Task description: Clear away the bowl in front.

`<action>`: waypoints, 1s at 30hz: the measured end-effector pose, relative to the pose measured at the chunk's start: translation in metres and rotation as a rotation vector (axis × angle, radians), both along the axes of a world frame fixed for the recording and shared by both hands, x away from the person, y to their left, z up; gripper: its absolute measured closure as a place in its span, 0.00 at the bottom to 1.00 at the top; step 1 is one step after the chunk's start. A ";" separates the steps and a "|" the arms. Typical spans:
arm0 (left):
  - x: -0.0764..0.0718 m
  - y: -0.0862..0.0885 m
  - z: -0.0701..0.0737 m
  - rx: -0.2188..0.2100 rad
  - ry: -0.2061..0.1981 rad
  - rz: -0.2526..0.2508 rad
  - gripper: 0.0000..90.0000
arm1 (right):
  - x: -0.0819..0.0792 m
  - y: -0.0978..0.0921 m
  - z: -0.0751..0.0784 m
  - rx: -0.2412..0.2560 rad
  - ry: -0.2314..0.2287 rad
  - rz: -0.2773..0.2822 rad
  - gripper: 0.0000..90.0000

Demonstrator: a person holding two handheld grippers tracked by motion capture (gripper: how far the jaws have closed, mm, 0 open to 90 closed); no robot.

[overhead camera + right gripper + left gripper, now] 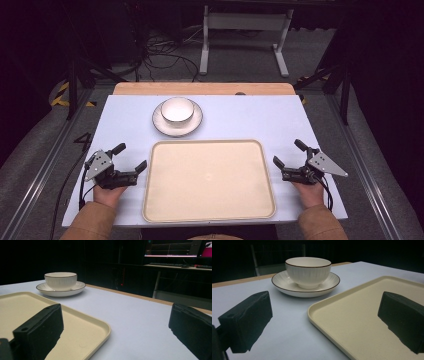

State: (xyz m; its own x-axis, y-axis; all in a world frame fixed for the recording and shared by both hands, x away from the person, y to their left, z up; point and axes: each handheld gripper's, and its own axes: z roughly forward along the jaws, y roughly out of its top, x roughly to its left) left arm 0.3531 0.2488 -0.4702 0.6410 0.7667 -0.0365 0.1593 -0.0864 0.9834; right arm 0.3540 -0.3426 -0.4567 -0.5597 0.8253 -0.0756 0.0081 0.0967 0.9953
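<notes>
From the high view I have the left gripper (133,156) at about eight o'clock on the pale blue surface (240,117), its jaws spread wide and holding nothing, just beside the left rim of the cream rectangular plastic tray (209,179). My right gripper (288,153) sits at about four o'clock, just off the tray's right rim, its jaws likewise parted and empty. Each is held in a hand, with tan sleeves coming in from six o'clock.

The white ribbed ceramic bowl with a thin dark rim (177,110) stands upright on a matching white saucer (162,125) at about twelve o'clock, near the tray's far edge but apart from it. In the left gripper view the bowl (308,271) and saucer (284,285) lie ahead between my two black jaws, with the tray (362,315) running under the right-hand one. In the right gripper view the bowl (60,280) sits far off toward ten o'clock, beyond the tray (82,327).
</notes>
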 end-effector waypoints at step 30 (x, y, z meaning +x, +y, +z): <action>0.001 -0.004 0.047 0.015 -0.027 -0.022 0.00 | 0.001 0.001 0.000 0.022 0.015 0.021 0.00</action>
State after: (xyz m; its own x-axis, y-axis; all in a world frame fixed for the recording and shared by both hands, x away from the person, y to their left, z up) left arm 0.3541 0.2446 -0.4232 0.6581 0.7529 -0.0075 0.1308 -0.1045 0.9859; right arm 0.3550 -0.3412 -0.4569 -0.5778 0.8147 -0.0492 0.0211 0.0751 0.9970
